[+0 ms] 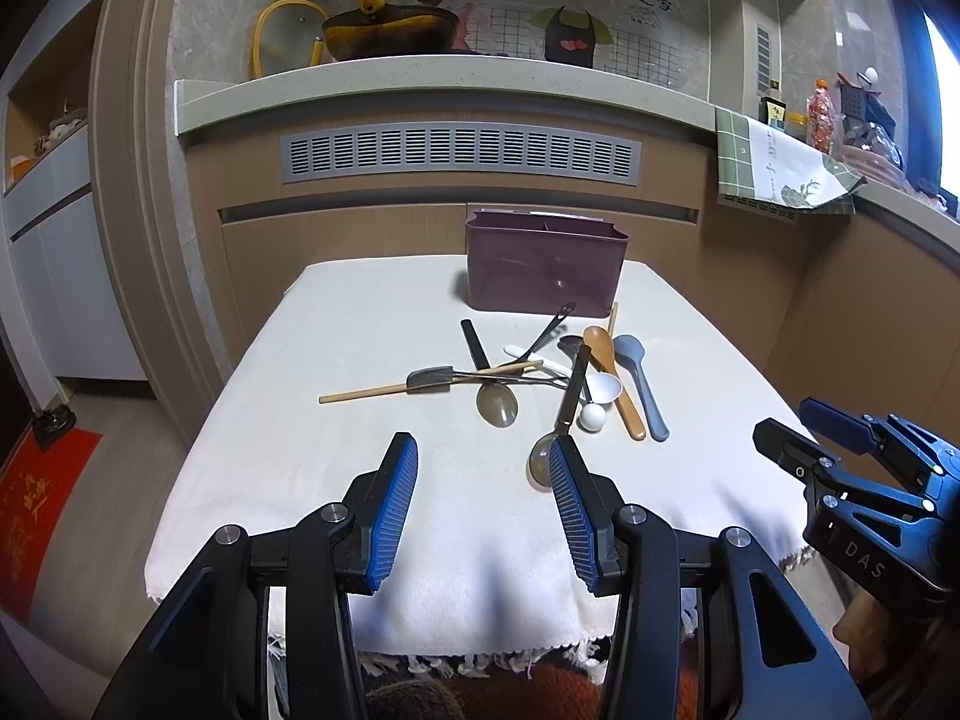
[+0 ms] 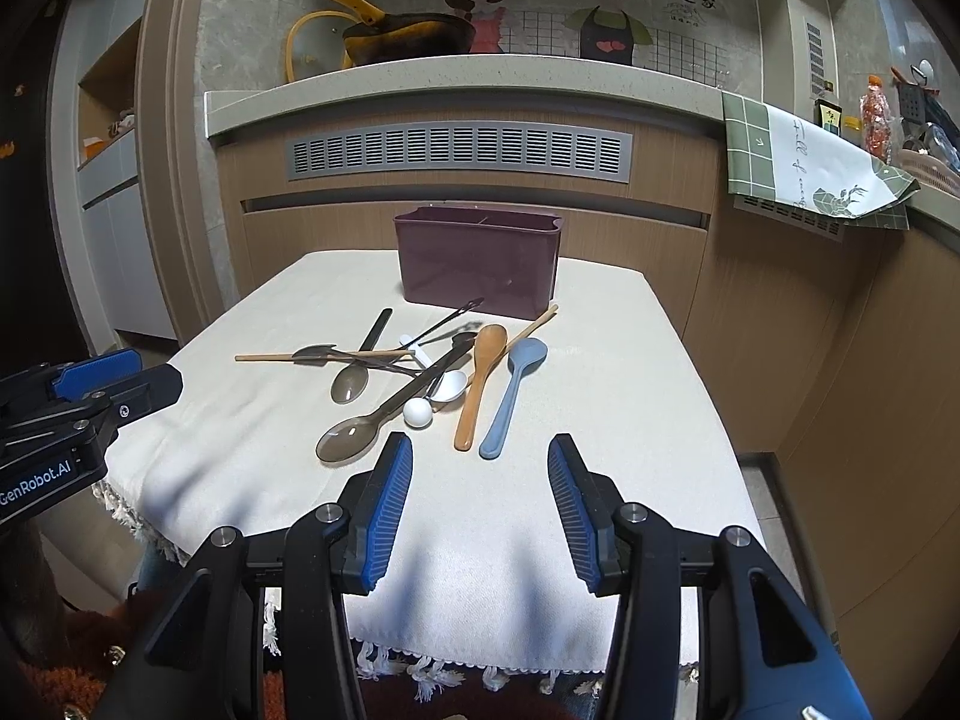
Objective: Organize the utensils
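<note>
Blue-padded jaws fill the foreground: the left gripper (image 1: 483, 456) hangs wide open and holds nothing, poised over the near edge of the white cloth (image 1: 312, 450), and the right gripper (image 2: 480, 456) is spread just as wide, empty too, over its own side of the table. Just beyond the fingertips lies the tangle of utensils. A clear smoky spoon (image 2: 348, 438) sits nearest, its bowl toward us, with a small white ball-shaped scoop (image 2: 417, 412) beside it. To the right, a wooden spoon (image 2: 480, 384) and a blue spoon (image 2: 510, 396) lie side by side, clear of the pile. Further in, a chopstick (image 2: 312, 356) crosses a dark spatula (image 1: 431, 379) and another smoky spoon (image 1: 497, 405). Behind them all stands the purple holder (image 2: 477, 261), upright, divided inside, apparently empty. My read: nothing is sorted yet, so start with the loose outer pieces. The blue spoon looks the cleanest pick for the right gripper; close across its handle, not the bowl, and lift straight before swinging toward the holder.
</note>
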The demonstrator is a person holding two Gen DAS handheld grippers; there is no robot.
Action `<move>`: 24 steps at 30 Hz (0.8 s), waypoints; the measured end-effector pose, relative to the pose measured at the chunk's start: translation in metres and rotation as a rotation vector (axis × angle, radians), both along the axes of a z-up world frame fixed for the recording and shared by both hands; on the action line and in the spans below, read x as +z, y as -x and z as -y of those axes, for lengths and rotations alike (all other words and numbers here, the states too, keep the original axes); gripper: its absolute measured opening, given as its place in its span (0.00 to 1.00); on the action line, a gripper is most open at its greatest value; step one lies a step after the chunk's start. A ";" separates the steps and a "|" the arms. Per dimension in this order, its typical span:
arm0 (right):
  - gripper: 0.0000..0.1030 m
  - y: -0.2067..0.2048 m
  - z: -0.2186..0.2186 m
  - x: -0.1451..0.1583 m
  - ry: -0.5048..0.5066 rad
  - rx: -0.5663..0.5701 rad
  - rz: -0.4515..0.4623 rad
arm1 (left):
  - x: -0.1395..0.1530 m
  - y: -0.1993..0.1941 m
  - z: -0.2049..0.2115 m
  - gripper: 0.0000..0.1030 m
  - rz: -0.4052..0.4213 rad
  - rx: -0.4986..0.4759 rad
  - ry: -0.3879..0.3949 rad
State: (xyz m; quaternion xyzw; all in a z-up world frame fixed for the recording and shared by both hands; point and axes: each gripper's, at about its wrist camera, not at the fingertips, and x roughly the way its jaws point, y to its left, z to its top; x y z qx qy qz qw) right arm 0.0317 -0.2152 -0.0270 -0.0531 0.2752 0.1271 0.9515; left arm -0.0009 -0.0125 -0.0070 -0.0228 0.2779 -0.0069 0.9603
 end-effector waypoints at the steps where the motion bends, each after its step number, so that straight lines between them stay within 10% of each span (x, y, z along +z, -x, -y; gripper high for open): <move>1: 0.44 0.000 0.000 0.000 0.000 0.000 0.000 | 0.000 0.001 0.000 0.46 -0.001 0.000 0.000; 24: 0.44 0.001 0.001 0.000 0.001 -0.004 -0.009 | -0.002 0.014 0.006 0.46 -0.006 -0.001 0.003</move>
